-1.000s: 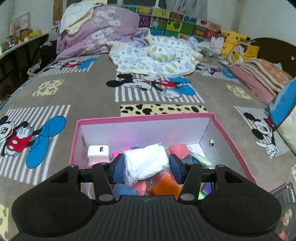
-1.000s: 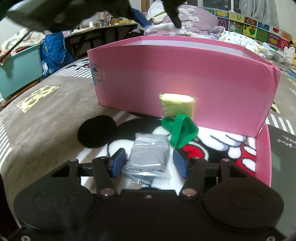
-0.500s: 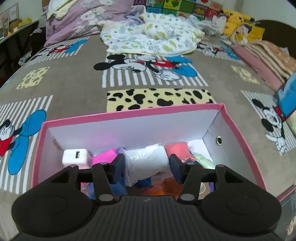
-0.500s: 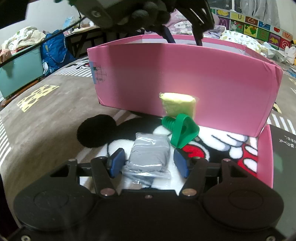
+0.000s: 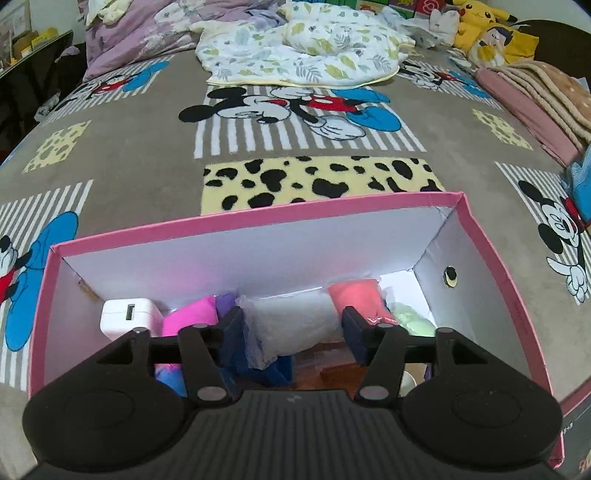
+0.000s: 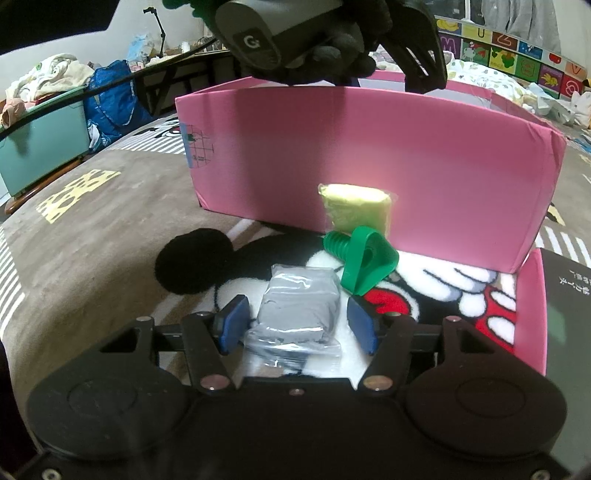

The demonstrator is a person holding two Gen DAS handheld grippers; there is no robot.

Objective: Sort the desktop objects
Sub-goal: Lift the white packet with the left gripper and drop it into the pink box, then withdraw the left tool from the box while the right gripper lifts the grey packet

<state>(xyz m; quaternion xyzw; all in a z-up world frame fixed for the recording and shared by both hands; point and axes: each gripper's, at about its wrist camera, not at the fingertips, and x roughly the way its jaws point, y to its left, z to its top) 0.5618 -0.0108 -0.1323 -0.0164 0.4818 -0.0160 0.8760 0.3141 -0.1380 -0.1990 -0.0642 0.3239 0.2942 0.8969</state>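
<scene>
My left gripper (image 5: 291, 317) points down into the pink box (image 5: 258, 218). Its jaws are opening, and a white clay packet (image 5: 295, 332) lies between them, loose from the pads, on the other packets. Around it sit a white charger (image 5: 129, 317), a magenta packet (image 5: 192, 317), a coral packet (image 5: 358, 299) and a pale green one (image 5: 410, 321). Outside the pink box's wall (image 6: 369, 147), my right gripper (image 6: 295, 321) stands open around a grey clay packet (image 6: 299, 306), with gaps on both sides. A green plastic screw piece (image 6: 365, 262) and a yellow-green packet (image 6: 354, 210) lie just beyond.
A gloved hand (image 6: 332, 55) hangs over the box in the right wrist view. A teal bin (image 6: 40, 147) and blue bag (image 6: 110, 99) stand far left. Leaf-print bedding (image 5: 303, 55), plush toys (image 5: 491, 33) and folded blankets (image 5: 535, 96) lie beyond on the patterned bedspread.
My left gripper moved forward and down into the box with the white packet, then its jaws widened off it. The right gripper stayed put around the grey packet.
</scene>
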